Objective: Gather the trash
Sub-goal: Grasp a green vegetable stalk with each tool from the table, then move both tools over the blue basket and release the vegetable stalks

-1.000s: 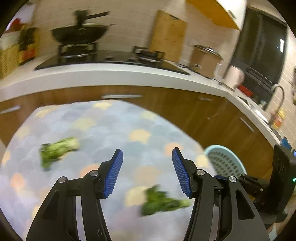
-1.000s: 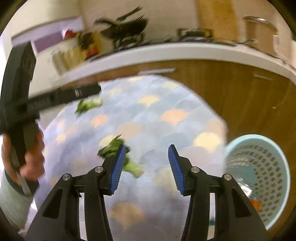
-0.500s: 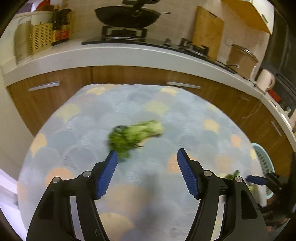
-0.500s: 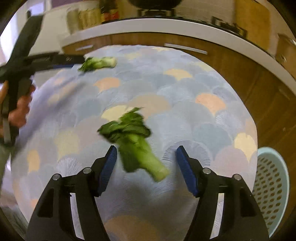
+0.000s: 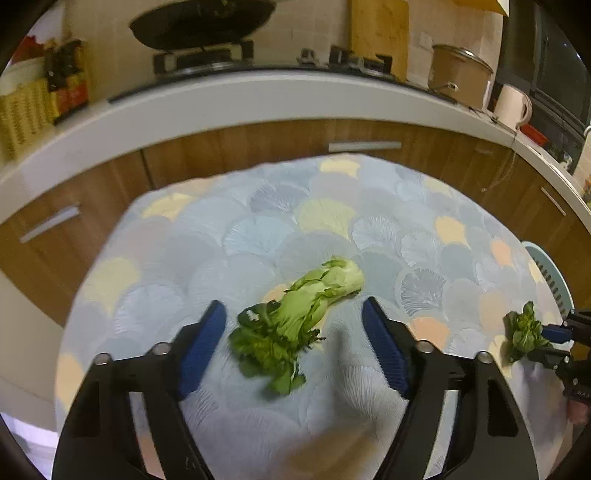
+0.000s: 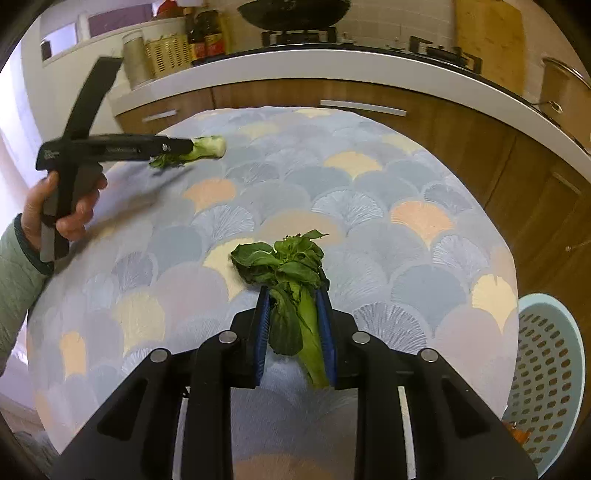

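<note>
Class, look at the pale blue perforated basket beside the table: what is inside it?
Inside the basket, only a small orange scrap shows near the bottom. The table's edge and the frame border hide the rest.

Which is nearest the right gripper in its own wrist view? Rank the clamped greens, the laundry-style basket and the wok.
1. Clamped greens, between the right gripper pads.
2. Basket, lower right, beside the table.
3. Wok, top centre, on the stove.

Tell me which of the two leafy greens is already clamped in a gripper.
The green at the table's near edge: the right gripper is shut on its stalk. The other green lies free between the left gripper's open fingers.
</note>
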A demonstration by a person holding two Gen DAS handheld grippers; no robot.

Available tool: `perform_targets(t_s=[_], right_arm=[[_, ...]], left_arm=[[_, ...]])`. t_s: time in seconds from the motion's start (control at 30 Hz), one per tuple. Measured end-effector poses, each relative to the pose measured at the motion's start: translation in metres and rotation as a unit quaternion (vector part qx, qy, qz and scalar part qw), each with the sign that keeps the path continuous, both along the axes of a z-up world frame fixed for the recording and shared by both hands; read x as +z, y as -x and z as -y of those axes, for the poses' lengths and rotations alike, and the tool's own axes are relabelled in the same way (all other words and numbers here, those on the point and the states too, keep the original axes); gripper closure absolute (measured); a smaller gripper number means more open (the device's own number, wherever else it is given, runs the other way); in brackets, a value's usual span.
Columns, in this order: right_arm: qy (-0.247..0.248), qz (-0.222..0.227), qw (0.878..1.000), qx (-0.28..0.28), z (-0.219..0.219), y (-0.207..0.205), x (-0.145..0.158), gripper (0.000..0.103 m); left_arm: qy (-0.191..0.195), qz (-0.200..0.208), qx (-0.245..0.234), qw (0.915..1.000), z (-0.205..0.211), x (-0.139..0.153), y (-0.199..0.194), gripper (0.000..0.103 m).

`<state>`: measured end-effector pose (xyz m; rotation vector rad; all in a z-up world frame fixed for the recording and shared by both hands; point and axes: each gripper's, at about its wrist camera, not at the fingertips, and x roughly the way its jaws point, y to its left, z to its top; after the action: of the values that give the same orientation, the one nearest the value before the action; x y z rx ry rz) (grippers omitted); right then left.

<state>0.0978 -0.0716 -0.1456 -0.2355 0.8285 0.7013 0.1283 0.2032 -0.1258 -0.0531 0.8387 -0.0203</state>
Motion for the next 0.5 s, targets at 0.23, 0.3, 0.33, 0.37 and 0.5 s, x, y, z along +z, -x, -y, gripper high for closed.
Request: perform_targets(t_s=[0.23, 0.3, 0.33, 0.37, 0.5], right_arm=[[-0.021, -0.01, 0.999, -0.022, 0.01, -0.006, 0.002, 0.081], [-0.029, -0.012, 0.999, -0.027, 0.014, -0.007, 0.003, 0.081], [-0.032, -0.012, 0.999, -0.029, 0.015, -0.007, 0.003, 0.081], [-0.037, -0.013, 0.999, -0.031, 0.017, -0.007, 0.004, 0.081], [-0.058, -0.016, 0.997, -0.043, 0.028, -0.004, 0.008, 0.081]], left_arm=[[-0.012, -0.016, -0.005, 0.9998, 0.015, -0.006, 0.0, 0.076], [-0.012, -0.017, -0.001, 0.9998, 0.019, -0.006, 0.004, 0.078], [-0.013, -0.017, 0.0, 0.9998, 0.021, -0.005, 0.006, 0.078], [-0.016, -0.018, 0.0, 0.9997, 0.024, -0.005, 0.008, 0.079], [0.01, -0.011, 0.003, 0.9999, 0.035, -0.002, 0.02, 0.085]])
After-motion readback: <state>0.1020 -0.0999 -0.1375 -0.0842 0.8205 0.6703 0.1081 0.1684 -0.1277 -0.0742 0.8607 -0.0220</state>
